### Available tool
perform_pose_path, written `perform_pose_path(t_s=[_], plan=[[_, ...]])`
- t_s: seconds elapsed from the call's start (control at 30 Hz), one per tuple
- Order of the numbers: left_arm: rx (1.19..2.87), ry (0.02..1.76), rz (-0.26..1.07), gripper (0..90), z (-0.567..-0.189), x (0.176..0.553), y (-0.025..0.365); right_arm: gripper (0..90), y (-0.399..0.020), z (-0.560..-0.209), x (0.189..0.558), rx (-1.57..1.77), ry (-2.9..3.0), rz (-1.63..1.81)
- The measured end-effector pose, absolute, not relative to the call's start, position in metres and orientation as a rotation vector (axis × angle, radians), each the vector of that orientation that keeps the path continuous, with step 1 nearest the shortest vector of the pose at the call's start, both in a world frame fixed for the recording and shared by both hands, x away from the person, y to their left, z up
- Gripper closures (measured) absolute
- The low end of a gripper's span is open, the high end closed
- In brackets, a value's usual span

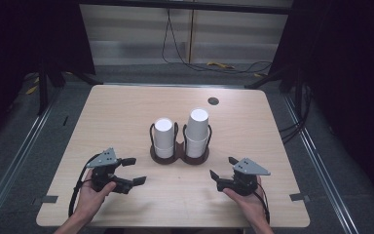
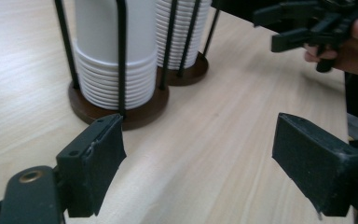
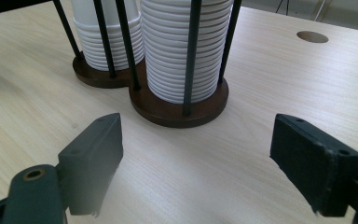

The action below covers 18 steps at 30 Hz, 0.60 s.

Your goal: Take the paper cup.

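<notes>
Two stacks of white paper cups stand upside down in a double holder with a brown wooden base (image 1: 179,157) and black wire rods, at the middle of the table. The left stack (image 1: 164,138) is shorter than the right stack (image 1: 197,131). My left gripper (image 1: 137,170) is held in a hand near the front left, open and holding nothing, pointing toward the holder. My right gripper (image 1: 222,166) is at the front right, also open with nothing between its pads. In the left gripper view the jaws (image 2: 198,140) stand wide, short of the nearer stack (image 2: 112,60). In the right gripper view the jaws (image 3: 196,140) frame the nearer stack (image 3: 186,46) from a distance.
The light wooden table (image 1: 126,112) has a round cable hole (image 1: 213,101) behind the cups. Black curtains and stands flank both sides, and cables lie on the floor beyond the far edge. The right gripper (image 2: 265,30) shows at the upper right of the left gripper view.
</notes>
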<state>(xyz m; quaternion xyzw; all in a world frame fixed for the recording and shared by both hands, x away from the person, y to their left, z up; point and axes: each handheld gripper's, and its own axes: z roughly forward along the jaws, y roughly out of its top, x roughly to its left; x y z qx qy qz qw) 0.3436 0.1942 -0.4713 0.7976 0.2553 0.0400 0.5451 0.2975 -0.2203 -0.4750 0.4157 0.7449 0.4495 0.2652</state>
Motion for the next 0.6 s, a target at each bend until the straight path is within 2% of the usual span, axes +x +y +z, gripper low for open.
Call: perform_pose_path(t_s=[0.37,0.6], plan=[[1.841,0.615,0.038,16.5,-0.462,0.348,0.19,18.9,-0.222,-0.473,0.294,1.13,2.046,1.258],[1.85,0.587,0.079,18.1,-0.448,0.346,0.188,17.5,-0.224,-0.473,0.294,1.153,2.04,1.268]])
